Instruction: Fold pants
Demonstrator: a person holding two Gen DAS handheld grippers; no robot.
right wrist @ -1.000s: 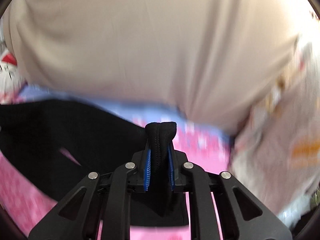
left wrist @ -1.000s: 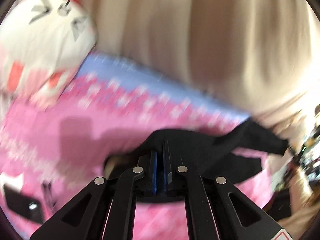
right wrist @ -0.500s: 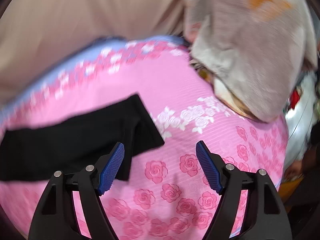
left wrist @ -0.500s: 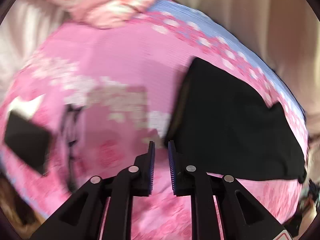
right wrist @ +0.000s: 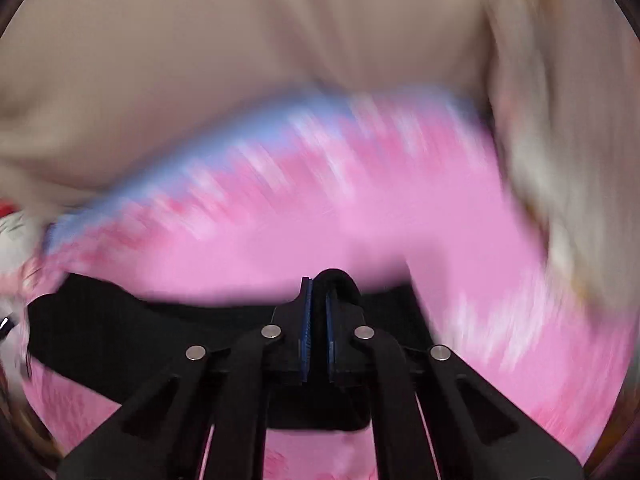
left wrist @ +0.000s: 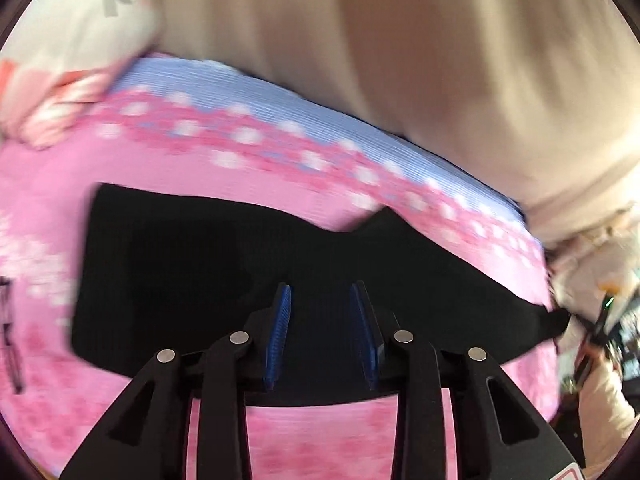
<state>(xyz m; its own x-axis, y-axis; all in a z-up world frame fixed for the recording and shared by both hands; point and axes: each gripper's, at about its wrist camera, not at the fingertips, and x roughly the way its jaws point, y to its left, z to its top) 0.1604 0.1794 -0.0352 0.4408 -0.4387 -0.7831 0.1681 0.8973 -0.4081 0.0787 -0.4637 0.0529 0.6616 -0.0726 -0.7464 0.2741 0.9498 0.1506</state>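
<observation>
Nearest in the left wrist view, the left gripper (left wrist: pixel 320 300) hangs over the black pants (left wrist: pixel 200 272) with its blue pads (left wrist: pixel 280 328) a little apart and opening; dark cloth lies under and beyond the gap, but the pads do not press on it. The right wrist view shows what the left cannot: the right gripper (right wrist: pixel 318 304) has its jaws drawn nearly together on a raised fold of the pants (right wrist: pixel 120 328), a hump of black cloth standing up between and just past the fingertips. From the left gripper the pants spread flat on the pink rose-print bedsheet (left wrist: pixel 48 184), long axis running left to right across the view, squared end off to the left, the other end tapering away to the right edge. In the right view that same strip runs off to the left of the tongs. Beyond the pants lies the sheet's blue border, then a beige curtain (left wrist: pixel 400 60). Only the left view catches the white cat-face pillow (left wrist: pixel 72 24), far left. Motion blur smears the right view, so the sheet's pattern there is unreadable, and the pale shapes at the right rims of both views cannot be made out
</observation>
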